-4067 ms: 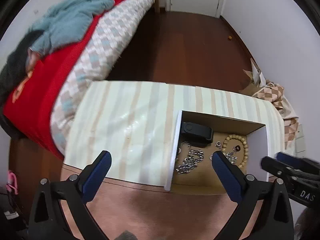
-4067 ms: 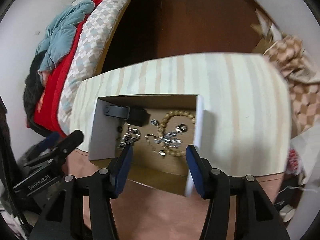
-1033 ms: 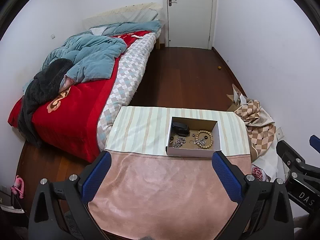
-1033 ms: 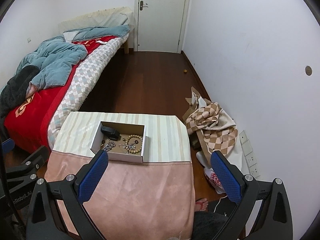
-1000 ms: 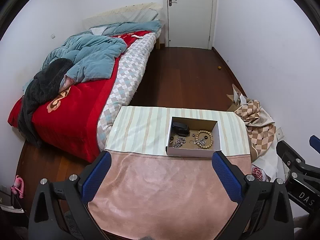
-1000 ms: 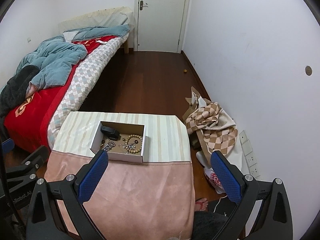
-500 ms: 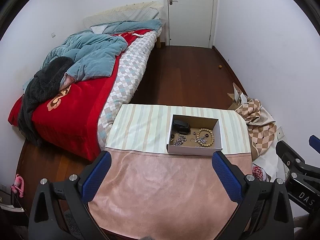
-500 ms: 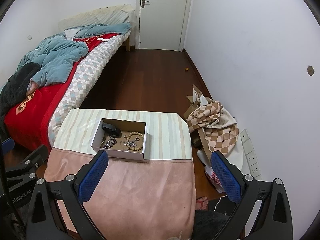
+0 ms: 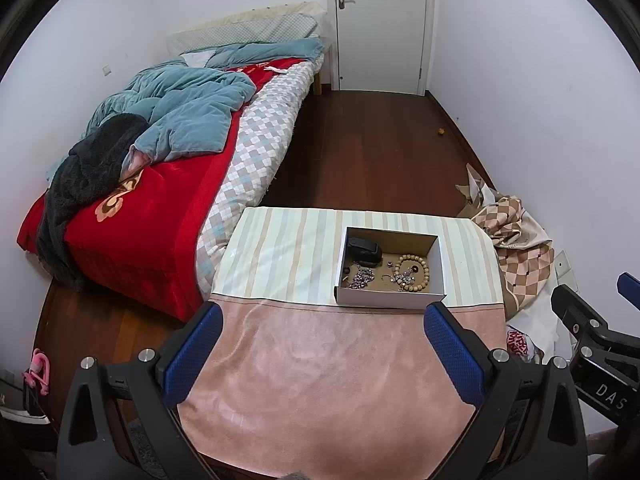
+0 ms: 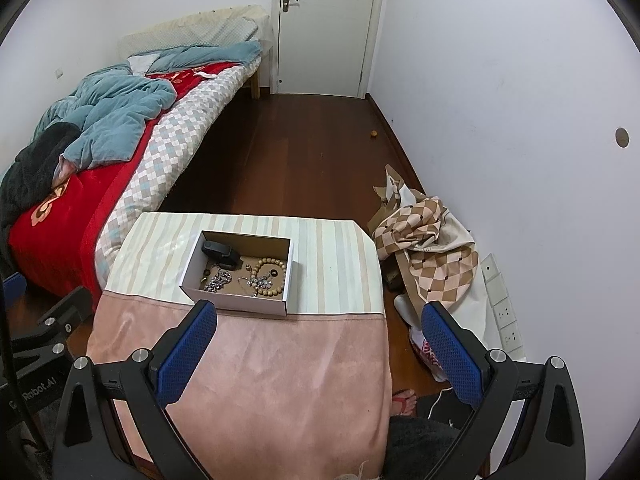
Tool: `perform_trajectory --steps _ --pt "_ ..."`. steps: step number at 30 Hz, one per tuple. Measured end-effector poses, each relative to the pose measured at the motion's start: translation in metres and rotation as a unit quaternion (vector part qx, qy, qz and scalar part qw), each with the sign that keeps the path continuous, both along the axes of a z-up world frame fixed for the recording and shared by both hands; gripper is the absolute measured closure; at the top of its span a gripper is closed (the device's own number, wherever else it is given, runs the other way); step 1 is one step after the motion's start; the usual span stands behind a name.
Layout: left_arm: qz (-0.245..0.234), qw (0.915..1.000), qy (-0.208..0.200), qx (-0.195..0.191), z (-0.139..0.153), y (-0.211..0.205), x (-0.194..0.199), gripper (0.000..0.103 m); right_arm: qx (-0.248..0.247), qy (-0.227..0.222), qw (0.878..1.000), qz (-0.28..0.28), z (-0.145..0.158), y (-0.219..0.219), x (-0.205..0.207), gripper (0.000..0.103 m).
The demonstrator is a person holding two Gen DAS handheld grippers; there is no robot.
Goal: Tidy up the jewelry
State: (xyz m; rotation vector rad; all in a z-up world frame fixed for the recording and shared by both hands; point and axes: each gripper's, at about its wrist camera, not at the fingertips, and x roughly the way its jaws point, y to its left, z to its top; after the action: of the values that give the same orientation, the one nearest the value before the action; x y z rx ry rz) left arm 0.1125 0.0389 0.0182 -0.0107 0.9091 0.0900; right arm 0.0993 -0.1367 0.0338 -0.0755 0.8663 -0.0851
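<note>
A white open box [image 9: 388, 300] stands on the striped far part of the table [image 9: 280, 256]; it also shows in the right wrist view [image 10: 240, 302]. Inside lie a wooden bead bracelet [image 9: 412, 276], silver chains [image 9: 360, 278] and a black case [image 9: 363, 251]. The bracelet [image 10: 272, 276] and the case [image 10: 220, 258] show in the right wrist view too. My left gripper [image 9: 322, 352] is open and empty, held high above the pink cloth, well back from the box. My right gripper [image 10: 318, 348] is open and empty, also high and back.
A pink cloth [image 9: 320, 380] covers the near table half. A bed [image 9: 160, 184] with red and blue bedding stands left. A checkered cloth pile [image 10: 424, 240] lies on the floor at right by the wall. A white door [image 9: 380, 24] is at the far end.
Both grippers pulled far up and back from the box since four seconds ago. The right gripper opened wider. In the last second the view barely shifted.
</note>
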Motion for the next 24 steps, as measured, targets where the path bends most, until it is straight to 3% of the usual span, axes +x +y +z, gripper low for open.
perform_trajectory --steps 24 --pt "0.003 1.0000 0.003 -0.005 -0.0013 0.0025 -0.0023 0.000 -0.003 0.000 1.000 0.001 -0.0002 0.0012 -0.0012 0.000"
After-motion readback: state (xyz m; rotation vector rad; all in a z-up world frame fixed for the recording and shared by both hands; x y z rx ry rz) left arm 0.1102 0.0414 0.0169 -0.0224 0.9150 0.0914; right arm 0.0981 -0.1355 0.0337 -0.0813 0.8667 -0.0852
